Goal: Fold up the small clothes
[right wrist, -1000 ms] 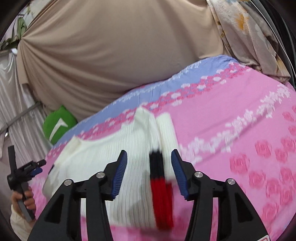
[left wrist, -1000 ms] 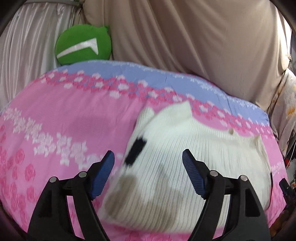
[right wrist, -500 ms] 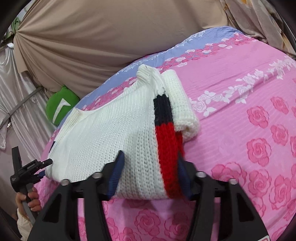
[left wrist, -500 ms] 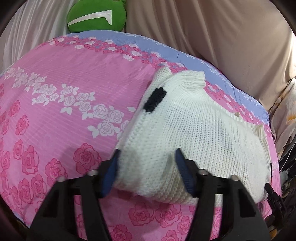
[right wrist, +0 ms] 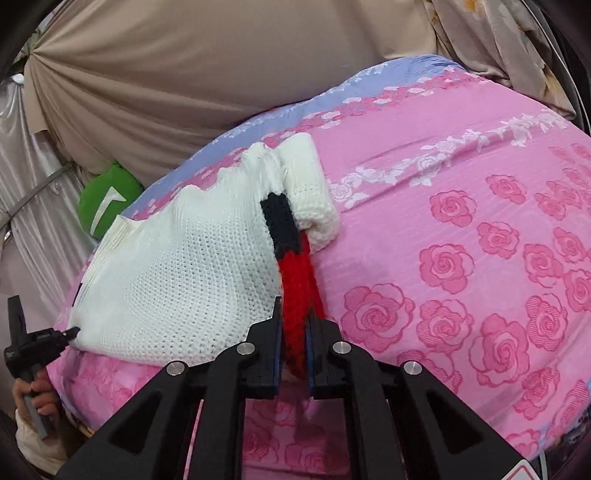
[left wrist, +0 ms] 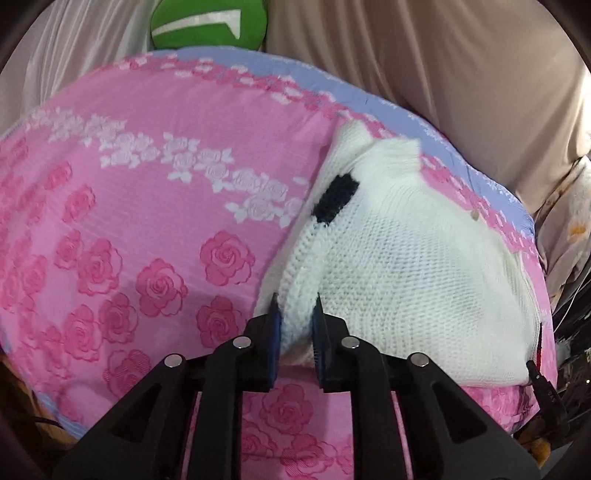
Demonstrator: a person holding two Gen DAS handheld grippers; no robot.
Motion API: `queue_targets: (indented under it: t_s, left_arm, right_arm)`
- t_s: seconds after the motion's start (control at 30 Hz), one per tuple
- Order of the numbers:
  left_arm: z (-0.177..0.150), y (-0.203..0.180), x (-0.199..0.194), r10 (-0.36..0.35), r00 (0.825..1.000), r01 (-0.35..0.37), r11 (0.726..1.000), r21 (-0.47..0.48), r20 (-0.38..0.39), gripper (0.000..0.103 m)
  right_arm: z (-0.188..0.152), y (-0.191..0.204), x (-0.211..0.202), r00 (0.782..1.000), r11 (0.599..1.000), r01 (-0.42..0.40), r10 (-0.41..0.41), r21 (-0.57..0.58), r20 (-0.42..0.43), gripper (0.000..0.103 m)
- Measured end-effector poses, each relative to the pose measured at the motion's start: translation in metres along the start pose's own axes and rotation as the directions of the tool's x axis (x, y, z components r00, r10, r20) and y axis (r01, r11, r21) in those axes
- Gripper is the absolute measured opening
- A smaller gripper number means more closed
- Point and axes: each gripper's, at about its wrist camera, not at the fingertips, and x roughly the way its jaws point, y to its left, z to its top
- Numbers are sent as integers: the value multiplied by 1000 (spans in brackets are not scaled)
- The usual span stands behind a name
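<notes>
- On the pink rose-printed bedsheet with a lilac far border (left wrist: 155, 206), in the left wrist view: a white knitted sweater with a black patch (left wrist: 413, 266), spread toward the right half, near hem at the sheet's near edge.
- Left gripper (left wrist: 296, 332) low at centre, black arms with blue pads, jaws clenched on a bunched white fold at the sweater's near-left corner.
- Black patch up the left edge of the knit, ribbed collar at the far end, touching the lilac border.
- Far right, near the sweater's near-right corner: tip of the other black tool, touching the knit.
- Far behind: round green cushion with a white mark (left wrist: 207, 26), pressed against beige draped fabric (left wrist: 443, 66).
- On the same sheet (right wrist: 480, 229), in the right wrist view: sweater (right wrist: 177, 273) lying left of centre, a rolled white sleeve on its far-right side.
- Right gripper (right wrist: 294, 339) low at centre, jaws clamped on the red knitted band (right wrist: 295, 288), black section above it running far along the sweater's right edge.
- At far left: left gripper (right wrist: 70, 332) pinching the opposite near corner, held in a hand (right wrist: 33, 391).
- Green cushion (right wrist: 107, 206) beyond the sweater on the left, beige drape (right wrist: 221, 74) behind, floral cloth (right wrist: 491, 33) at far right.
</notes>
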Motion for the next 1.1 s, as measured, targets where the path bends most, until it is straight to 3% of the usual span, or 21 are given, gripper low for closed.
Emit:
queue_targets:
  t_s: [0.1,0.13,0.17,0.27,0.33,0.43,0.53,0.6,0.63,0.67,0.73,0.8,0.83,0.9,0.97,1.0,1.03,1.07,1.1]
  left_arm:
    - [15,-17,-30,16,995,-23,997,67,101,28]
    - [22,-22,-38,11,990,-22,997,77,137,46]
    - [33,-28,-45,-7,984,-7,997,81,180,61]
    - [65,-52,-41,-64,971,37,992,120,230,71]
    - [85,-73,-19,-71,974,39,988,150,215,74]
    - [107,-94,30,-65,989,39,982,184,135,74]
    - [115,-97,75,-25,998,14,984,178,62,74]
    - [114,-94,97,6,1000,-9,985,170,17,67]
    - [114,-92,104,15,1000,-15,986,166,3,45]
    - [115,-88,109,14,1000,-11,987,161,-16,10]
    - [121,-80,107,-24,1000,26,992,122,-19,7]
    - [129,-79,91,-37,999,33,993,109,37,7]
    - [133,-80,83,-40,997,32,994,106,71,7]
    - [141,-80,76,-25,993,12,994,107,119,7]
    - [143,-78,96,28,994,-40,993,114,101,7]
    - [141,-76,116,48,997,-54,991,119,56,7]
    - [135,-72,140,66,998,-66,990,121,2,7]
    - [133,-73,143,67,997,-71,988,135,34,8]
    - [133,-78,139,87,995,-92,983,157,40,9]
  right_arm:
    - [19,10,-21,997,999,33,-30,-34,76,20]
    - [31,14,-28,993,999,32,-27,-44,112,24]
    - [39,17,-32,991,998,24,-17,-49,136,35]
    - [71,31,-27,982,996,-24,40,-86,184,58]
    - [88,40,-7,985,992,-36,55,-118,163,60]
    - [112,54,44,997,989,-36,45,-144,59,67]
    - [114,61,98,999,983,20,-28,-183,-41,73]
    - [110,58,124,989,976,82,-104,-200,-101,64]
    - [109,58,128,988,977,80,-104,-198,-114,37]
    - [112,60,122,994,979,49,-67,-196,-91,13]
    - [123,62,96,1000,985,3,-3,-170,1,9]
    - [137,64,61,988,987,-71,89,-141,125,8]
    - [143,64,49,979,987,-82,105,-138,174,8]
    - [149,62,45,974,990,-33,62,-139,217,8]
    - [148,48,85,994,992,37,-25,-117,102,8]
    - [142,36,117,998,993,67,-69,-102,-10,8]
    - [134,26,145,987,990,103,-113,-93,-111,7]
    - [134,21,144,994,997,56,-60,-54,-88,7]
    - [139,24,135,994,996,67,-71,-56,-81,7]
